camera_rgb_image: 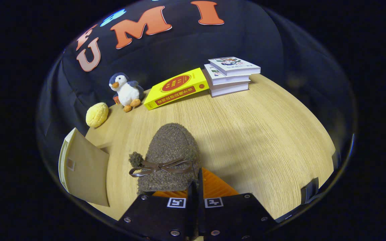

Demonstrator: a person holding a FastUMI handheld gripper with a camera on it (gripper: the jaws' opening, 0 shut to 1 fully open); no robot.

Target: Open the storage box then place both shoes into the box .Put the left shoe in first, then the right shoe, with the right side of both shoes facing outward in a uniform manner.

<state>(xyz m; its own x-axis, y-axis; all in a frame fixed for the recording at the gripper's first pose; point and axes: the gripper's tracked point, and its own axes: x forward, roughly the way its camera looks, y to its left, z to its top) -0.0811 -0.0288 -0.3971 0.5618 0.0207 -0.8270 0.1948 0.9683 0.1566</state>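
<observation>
Now your tongs (195,187) are closed together on the rear collar of the fuzzy brown slipper with a ribbon bow (169,157), its long axis running straight ahead over the wooden desk (263,140), while the beige storage box (84,167) sits just left.

Claw (196,187) clamped on fuzzy shoe (169,157)

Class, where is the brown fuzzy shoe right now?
In the gripper view, the shoe sits on the table between the nearly closed fingers, which appear to pinch its rim, its toe pointing toward the yellow book.
</observation>
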